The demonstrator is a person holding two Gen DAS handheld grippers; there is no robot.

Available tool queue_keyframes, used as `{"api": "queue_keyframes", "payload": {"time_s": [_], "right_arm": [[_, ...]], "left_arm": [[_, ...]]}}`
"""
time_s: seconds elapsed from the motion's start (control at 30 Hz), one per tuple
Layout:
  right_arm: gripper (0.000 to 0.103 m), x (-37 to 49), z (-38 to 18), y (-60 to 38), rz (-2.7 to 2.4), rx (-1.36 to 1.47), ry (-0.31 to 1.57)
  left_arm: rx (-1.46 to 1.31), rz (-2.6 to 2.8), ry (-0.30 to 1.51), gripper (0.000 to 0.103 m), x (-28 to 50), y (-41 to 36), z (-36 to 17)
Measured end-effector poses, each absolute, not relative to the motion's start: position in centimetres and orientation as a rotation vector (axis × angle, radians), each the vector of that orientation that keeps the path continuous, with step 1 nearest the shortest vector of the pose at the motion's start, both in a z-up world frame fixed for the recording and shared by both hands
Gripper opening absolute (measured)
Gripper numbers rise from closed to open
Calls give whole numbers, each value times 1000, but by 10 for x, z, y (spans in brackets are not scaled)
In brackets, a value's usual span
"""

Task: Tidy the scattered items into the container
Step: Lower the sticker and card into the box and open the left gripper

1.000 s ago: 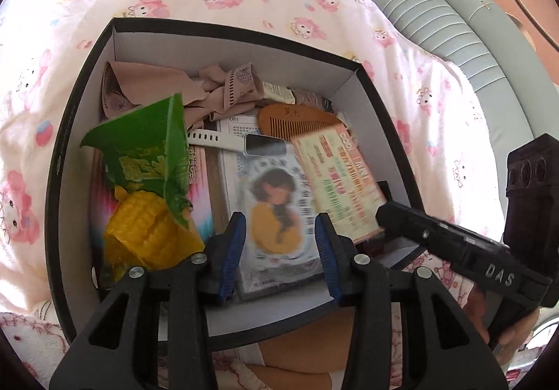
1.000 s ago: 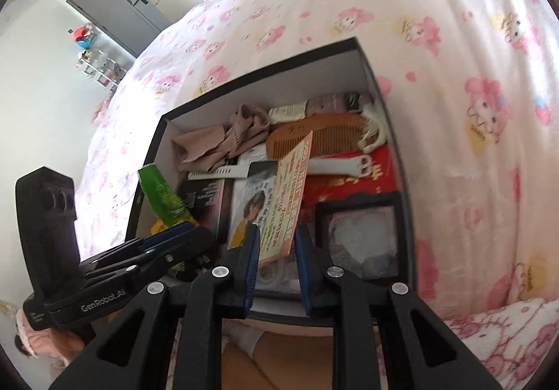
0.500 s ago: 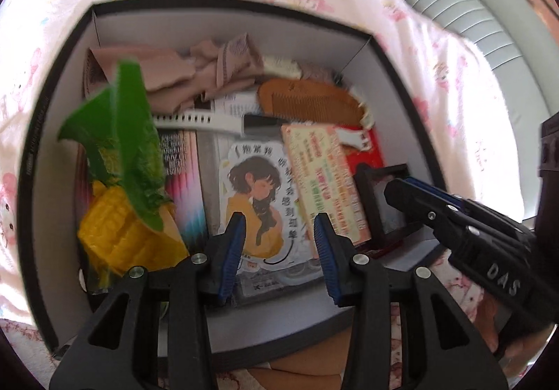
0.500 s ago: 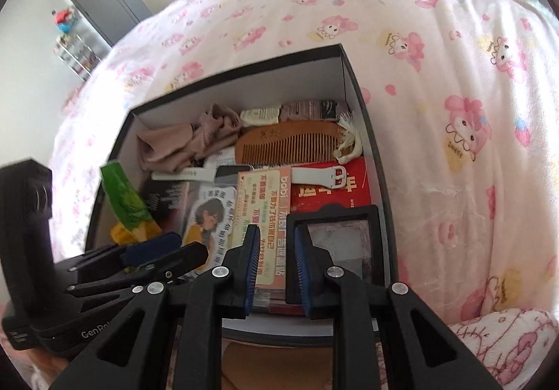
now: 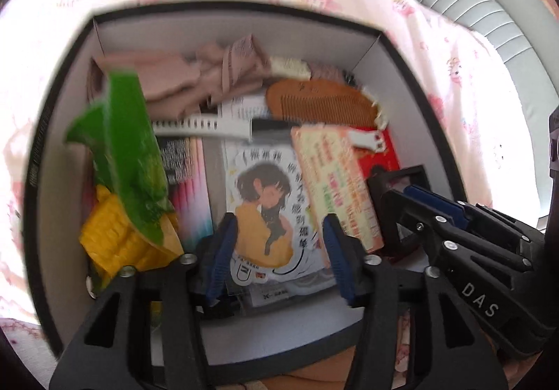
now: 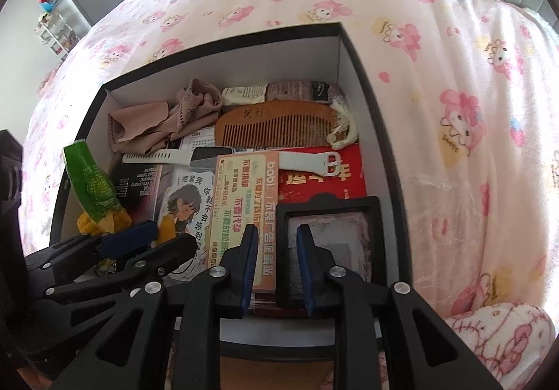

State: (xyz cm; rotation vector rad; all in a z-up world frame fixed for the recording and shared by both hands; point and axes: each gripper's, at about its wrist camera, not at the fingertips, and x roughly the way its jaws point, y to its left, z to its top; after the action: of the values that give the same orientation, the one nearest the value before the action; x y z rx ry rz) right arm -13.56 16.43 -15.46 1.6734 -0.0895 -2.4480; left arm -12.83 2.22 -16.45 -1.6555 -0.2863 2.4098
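Both grippers hang over the near edge of the box. Right gripper: jaws narrow, just been opening, nothing pinched; the orange card lies flat just beyond its left pad, released. Left gripper: jaws about half apart, also just been opening, holding nothing, over the girl sticker. Judgement: draw both straight up and back, so no pad drags the card. Further in: watch, comb, tan cloth; corn bag left. Hidden: box floor, near wall behind fingers. Left view blurred, print unreadable.
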Motion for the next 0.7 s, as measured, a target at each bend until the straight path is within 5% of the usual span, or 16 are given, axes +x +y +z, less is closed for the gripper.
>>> {"api": "queue_keyframes", "payload": {"time_s": [0.17,0.33,0.7], "right_arm": [[43,-120,-115,170,-2590,1556,-55],[73,-95,-70,180,-2723,1394,-66],[78,-31,-10,186,-2804,1180,-75]], "left_arm": [[-1473,2560,-274,70,-109,10,-118],[-1295,2769,-230,100,-84,1,-60],[-1133,2974,-180,102,-8,-7,7]]}}
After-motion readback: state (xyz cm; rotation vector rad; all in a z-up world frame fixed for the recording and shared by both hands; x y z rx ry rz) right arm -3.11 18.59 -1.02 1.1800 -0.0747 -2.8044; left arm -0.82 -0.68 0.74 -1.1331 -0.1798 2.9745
